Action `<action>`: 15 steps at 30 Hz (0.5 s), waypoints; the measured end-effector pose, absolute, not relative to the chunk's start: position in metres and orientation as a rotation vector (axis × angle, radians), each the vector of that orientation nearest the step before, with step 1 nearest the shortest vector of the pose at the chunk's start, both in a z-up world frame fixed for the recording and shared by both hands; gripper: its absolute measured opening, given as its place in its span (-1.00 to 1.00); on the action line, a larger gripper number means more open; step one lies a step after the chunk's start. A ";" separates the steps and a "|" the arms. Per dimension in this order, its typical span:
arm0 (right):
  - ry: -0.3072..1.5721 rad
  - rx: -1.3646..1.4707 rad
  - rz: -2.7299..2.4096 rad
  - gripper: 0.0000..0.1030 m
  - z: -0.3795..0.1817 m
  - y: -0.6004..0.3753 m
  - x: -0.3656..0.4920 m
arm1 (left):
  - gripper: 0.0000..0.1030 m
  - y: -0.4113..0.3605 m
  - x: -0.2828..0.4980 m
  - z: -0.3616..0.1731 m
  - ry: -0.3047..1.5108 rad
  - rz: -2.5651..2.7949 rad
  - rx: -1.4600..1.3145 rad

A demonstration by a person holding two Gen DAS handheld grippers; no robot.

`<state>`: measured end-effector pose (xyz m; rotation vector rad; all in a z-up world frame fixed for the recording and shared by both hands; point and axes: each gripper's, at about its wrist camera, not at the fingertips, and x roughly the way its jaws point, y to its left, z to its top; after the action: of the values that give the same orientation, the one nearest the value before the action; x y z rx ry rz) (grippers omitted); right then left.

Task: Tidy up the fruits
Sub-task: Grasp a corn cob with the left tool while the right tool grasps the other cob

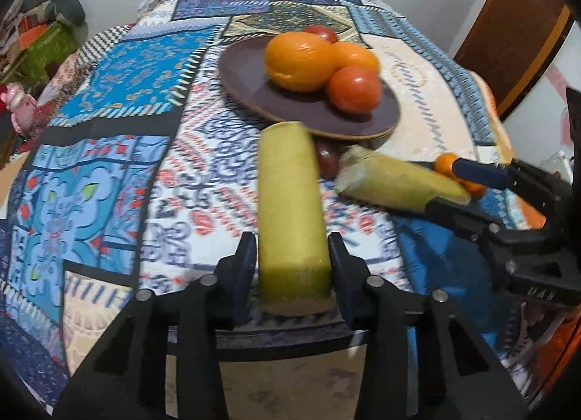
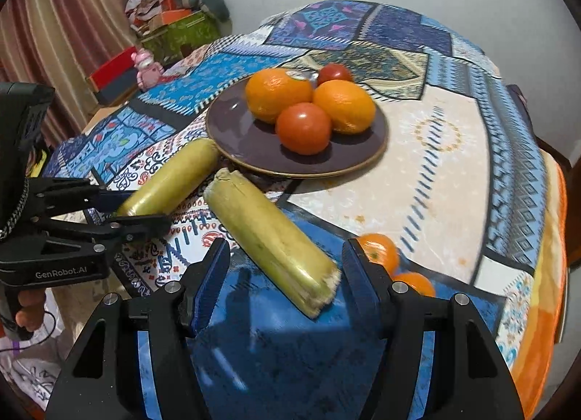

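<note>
A brown plate (image 2: 232, 129) is taken as the reference point on the patterned tablecloth (image 2: 417, 151). On the plate, two oranges (image 2: 277, 93) and two tomatoes (image 2: 303, 127) are seen grouped together, touching one another. A yellow-green cylindrical piece (image 1: 292, 209) is clamped between the fingers of the left gripper (image 1: 293, 256), closed against both its sides; its far end is seen at the plate's near rim. A second, similar piece (image 2: 268, 235), rough at both cut ends, is seen just beside the plate's near edge, angled away from it. The right gripper (image 2: 287, 267) is held wide open around the near end of this second piece; contact between its pads and the piece cannot be confirmed. Two small oranges (image 2: 379, 251) are noted beside the right gripper's outer finger, well apart from the plate.
</note>
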<state>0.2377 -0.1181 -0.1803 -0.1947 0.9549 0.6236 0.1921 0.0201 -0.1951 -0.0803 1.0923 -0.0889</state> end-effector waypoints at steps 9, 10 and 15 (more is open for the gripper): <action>0.987 -0.226 0.628 0.22 -0.191 -0.102 0.250 | -0.21 0.024 0.206 -0.195 1.080 -0.104 -0.056; 0.994 -0.226 0.633 0.22 -0.191 -0.101 0.251 | -0.21 0.023 0.210 -0.196 1.078 -0.106 -0.053; 1.018 -0.194 0.647 0.15 -0.193 -0.100 0.253 | -0.27 0.022 0.219 -0.199 1.075 -0.090 -0.059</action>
<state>0.2525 -0.0999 -0.1935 -0.1939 1.0178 0.6472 0.2190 0.0220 -0.1986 -0.0593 1.0754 -0.0900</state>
